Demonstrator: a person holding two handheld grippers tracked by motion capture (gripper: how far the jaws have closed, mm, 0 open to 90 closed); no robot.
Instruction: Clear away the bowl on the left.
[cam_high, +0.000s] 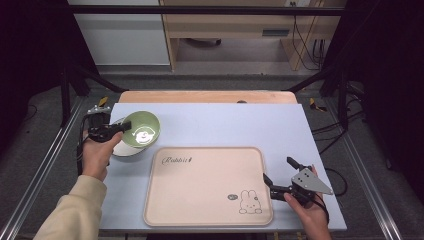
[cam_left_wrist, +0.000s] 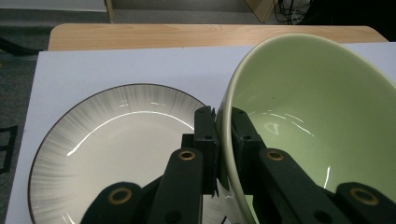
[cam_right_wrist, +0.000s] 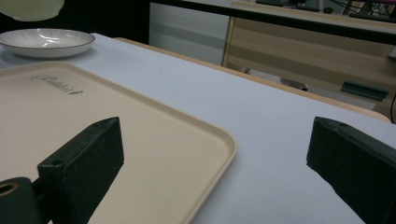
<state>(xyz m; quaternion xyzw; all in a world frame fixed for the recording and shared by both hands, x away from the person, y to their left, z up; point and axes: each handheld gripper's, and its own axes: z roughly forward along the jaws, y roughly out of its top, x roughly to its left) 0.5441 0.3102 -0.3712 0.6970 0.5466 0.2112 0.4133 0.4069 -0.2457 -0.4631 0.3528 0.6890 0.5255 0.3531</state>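
The rim of the green bowl is clamped between the closed jaws of the left gripper. The bowl is held tilted above the white plate, at the far left of the table. The right gripper is held with its jaws wide apart and nothing between them, just beside the right edge of the beige tray.
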